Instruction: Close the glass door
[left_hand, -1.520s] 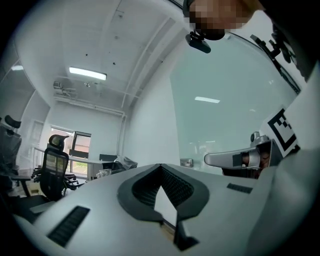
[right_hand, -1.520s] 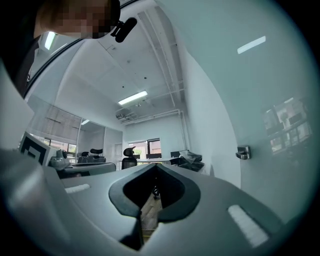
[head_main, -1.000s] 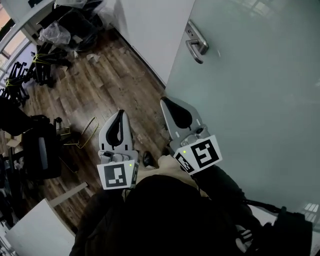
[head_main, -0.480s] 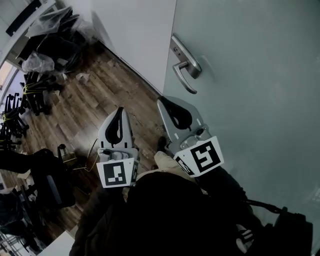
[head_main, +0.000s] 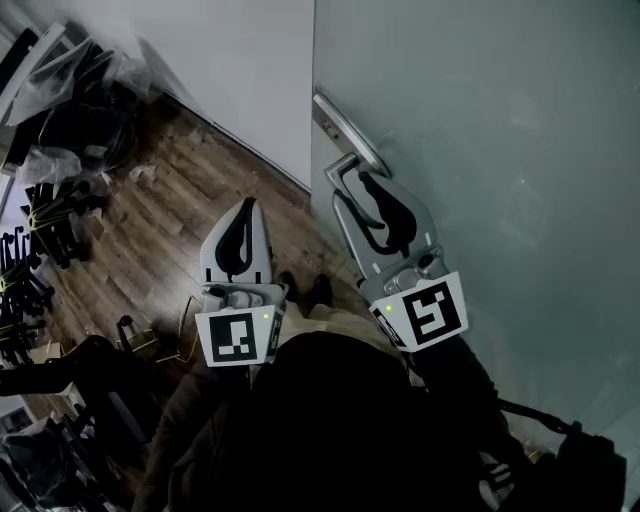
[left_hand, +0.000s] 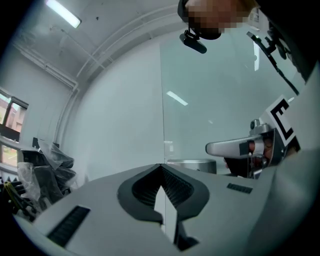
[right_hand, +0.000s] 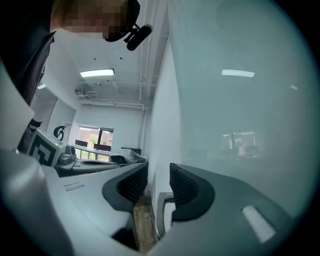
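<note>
The frosted glass door (head_main: 480, 150) fills the right of the head view, its free edge running down the middle. Its metal lever handle (head_main: 345, 135) sits near that edge. My right gripper (head_main: 352, 178) is at the handle; its jaws have just been opening and now stand open on either side of the lever, pads not pressing. In the right gripper view the right gripper (right_hand: 157, 172) straddles the door edge, the lever (right_hand: 162, 210) low between the jaws. My left gripper (head_main: 245, 215) hangs shut and empty left of the door, over the wooden floor. The left gripper view shows the handle (left_hand: 230, 147) to its right.
A white wall (head_main: 250, 60) meets the door edge. A wooden floor (head_main: 170, 200) lies below. Black chairs, bags and cables (head_main: 60, 110) are piled at the far left. The person's dark clothing fills the bottom of the head view.
Both grippers have moved towards the door edge, and the handle now lies at the right gripper's tips. The right jaws, shut before, now stand apart. The left gripper stays shut.
</note>
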